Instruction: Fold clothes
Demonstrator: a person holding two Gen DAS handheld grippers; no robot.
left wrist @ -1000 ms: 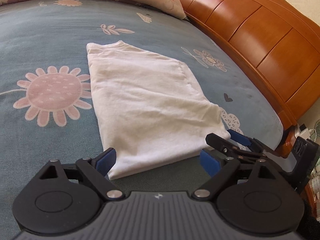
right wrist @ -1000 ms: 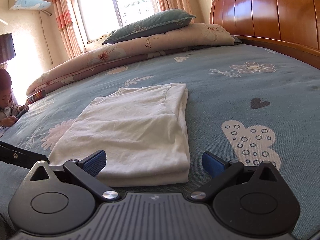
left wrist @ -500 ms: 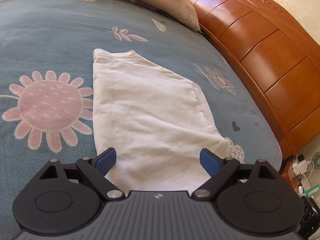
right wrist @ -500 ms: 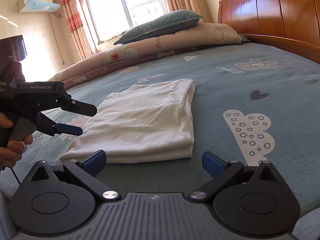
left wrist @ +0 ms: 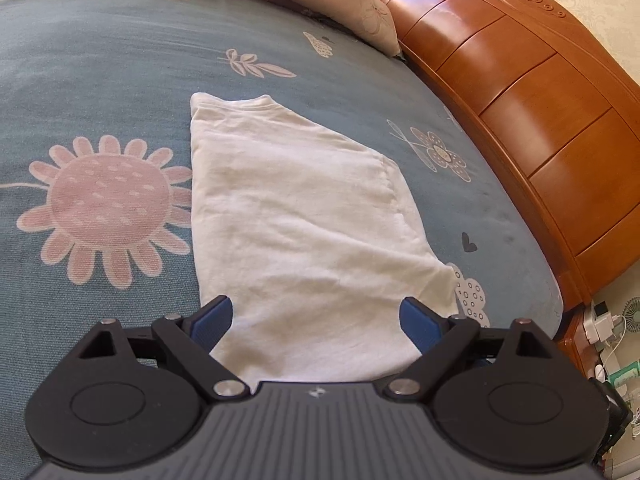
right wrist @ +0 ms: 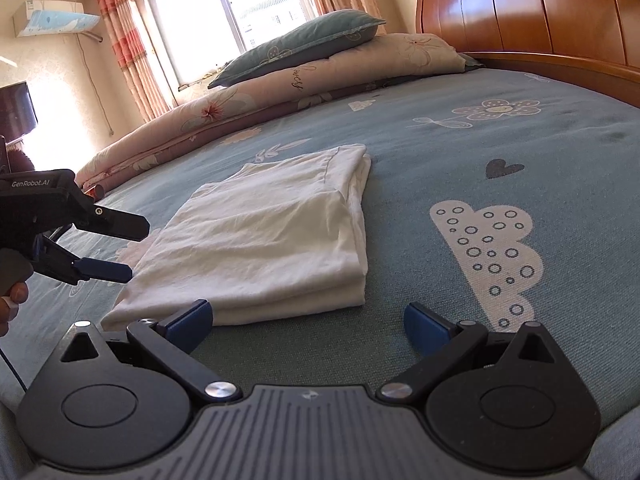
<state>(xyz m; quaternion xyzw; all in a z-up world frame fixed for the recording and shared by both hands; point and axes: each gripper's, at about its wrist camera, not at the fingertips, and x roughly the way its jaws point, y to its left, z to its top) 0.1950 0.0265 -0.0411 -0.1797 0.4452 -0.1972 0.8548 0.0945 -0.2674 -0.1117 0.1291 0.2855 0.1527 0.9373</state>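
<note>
One folded white garment lies flat on the blue-green floral bedsheet, stacked in several layers whose edges show along its near side in the right wrist view. It sits between a large pink flower print on one side and a dotted cloud print on the other, with the wooden headboard beyond.

Both tools are released. The left hand-held gripper hangs over the near end of the garment with its blue pads spread wide, one near each side edge of the cloth and nothing pinched between them. In the right wrist view the same left hand-held gripper comes in from the left, its two fingers parted just beside the garment's corner, with part of a person's hand on its handle.

The right hand-held gripper is also wide open, low over the sheet just short of the garment's near edge; its left pad overlaps the cloth's corner in the picture, though contact cannot be told.

Pillows and a rolled quilt lie along the far side of the bed below a bright window.
</note>
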